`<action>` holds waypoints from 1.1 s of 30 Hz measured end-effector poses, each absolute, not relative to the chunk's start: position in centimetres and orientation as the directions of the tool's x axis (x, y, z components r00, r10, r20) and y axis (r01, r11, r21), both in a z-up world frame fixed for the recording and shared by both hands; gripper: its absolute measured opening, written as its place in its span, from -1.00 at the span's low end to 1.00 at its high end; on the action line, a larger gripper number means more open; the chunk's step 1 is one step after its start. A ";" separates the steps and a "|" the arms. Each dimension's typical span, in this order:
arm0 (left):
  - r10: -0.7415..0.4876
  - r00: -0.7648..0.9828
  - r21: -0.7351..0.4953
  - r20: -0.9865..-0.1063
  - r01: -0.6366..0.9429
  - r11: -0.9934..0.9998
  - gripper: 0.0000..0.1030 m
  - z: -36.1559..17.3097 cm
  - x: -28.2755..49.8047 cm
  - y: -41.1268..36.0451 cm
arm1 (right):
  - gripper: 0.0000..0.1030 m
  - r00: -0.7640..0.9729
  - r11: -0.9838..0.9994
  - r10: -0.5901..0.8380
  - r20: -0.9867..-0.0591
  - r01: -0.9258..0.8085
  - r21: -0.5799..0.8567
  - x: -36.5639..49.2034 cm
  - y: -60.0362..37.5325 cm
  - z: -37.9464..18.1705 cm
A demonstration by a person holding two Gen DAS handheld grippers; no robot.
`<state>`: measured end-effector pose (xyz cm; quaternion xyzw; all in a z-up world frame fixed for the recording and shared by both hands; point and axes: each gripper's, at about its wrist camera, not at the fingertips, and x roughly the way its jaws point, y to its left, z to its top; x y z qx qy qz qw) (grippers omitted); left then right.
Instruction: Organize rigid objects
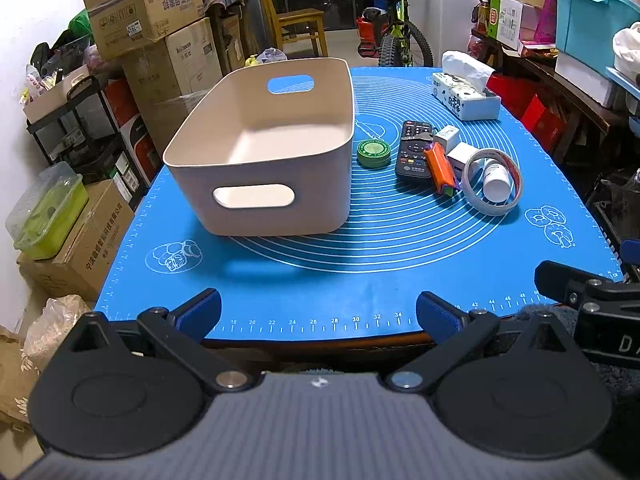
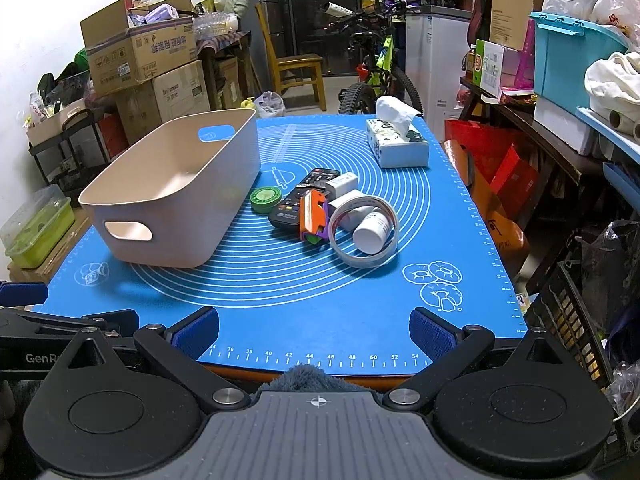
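Observation:
An empty beige bin (image 1: 224, 216) (image 2: 168, 216) with handle cut-outs stands on the blue mat (image 1: 360, 280) (image 2: 280, 300). To its right lie a green round tin (image 1: 373, 153) (image 2: 265, 199), a black remote (image 1: 414, 148) (image 2: 298, 204), an orange and purple tool (image 1: 440, 168) (image 2: 314, 220), small white boxes (image 1: 454, 146) (image 2: 342, 184), a tape ring (image 1: 493, 181) (image 2: 363, 230) and a white bottle (image 1: 497, 182) (image 2: 371, 233) lying inside the ring. My left gripper (image 1: 319, 314) and my right gripper (image 2: 315, 330) hover open at the mat's near edge, holding nothing.
A tissue box (image 1: 466, 94) (image 2: 398, 142) sits at the mat's far right. Cardboard boxes (image 1: 144, 12) stack at the left, a wooden chair (image 1: 298, 24) and a bicycle (image 1: 394, 28) stand behind, shelves with a teal bin (image 2: 572, 60) at the right.

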<state>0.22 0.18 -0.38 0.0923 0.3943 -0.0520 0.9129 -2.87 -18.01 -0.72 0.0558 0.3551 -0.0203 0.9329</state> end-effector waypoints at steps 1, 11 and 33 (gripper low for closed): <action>-0.022 0.684 0.127 -0.730 0.168 0.978 0.99 -0.4 0.2 0.2 | 0.96 0.747 0.993 0.002 -0.665 0.077 0.090 -2.9 -18.0 -0.7; -0.020 0.682 0.131 -0.731 0.169 0.977 0.99 -0.3 0.3 0.1 | 0.96 0.746 0.993 0.001 -0.666 0.077 0.089 -2.9 -18.0 -0.7; -0.013 0.680 0.140 -0.733 0.170 0.975 0.99 -0.4 0.3 0.1 | 0.96 0.747 0.993 0.000 -0.665 0.077 0.088 -2.9 -18.0 -0.7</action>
